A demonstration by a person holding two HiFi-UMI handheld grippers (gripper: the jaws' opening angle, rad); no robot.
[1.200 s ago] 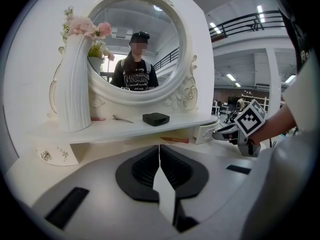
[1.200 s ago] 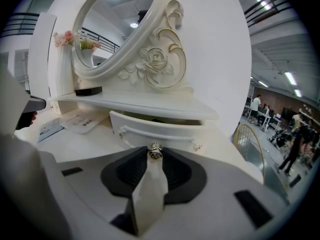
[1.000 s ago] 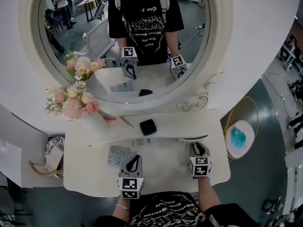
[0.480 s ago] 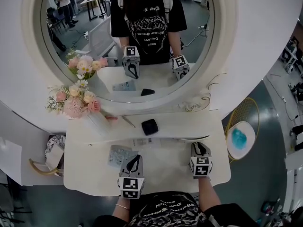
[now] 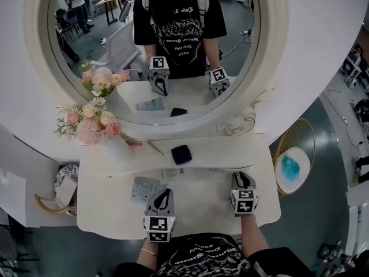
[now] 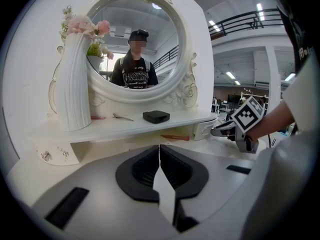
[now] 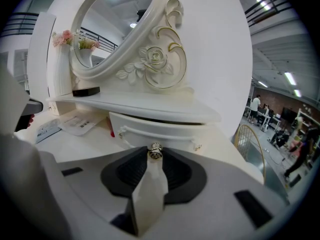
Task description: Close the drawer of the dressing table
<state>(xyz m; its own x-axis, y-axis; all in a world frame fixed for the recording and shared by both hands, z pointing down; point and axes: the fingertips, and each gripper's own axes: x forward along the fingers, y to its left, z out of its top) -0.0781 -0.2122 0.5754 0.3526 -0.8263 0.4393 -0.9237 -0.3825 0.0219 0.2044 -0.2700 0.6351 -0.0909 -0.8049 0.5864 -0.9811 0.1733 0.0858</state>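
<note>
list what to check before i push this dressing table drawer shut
1. Right claw on the drawer knob: ok, jaws closed on it.
2. Drawer open enough to need pushing: ok, its front stands out from under the shelf, with a dark gap above.
3. Nothing sticking up inside the drawer: cannot tell, the inside is hidden.
4. Left claw out of the way: ok, shut, empty, off to the drawer's left.
5. Papers clear of the drawer: ok, they lie on the tabletop to its left.
</note>
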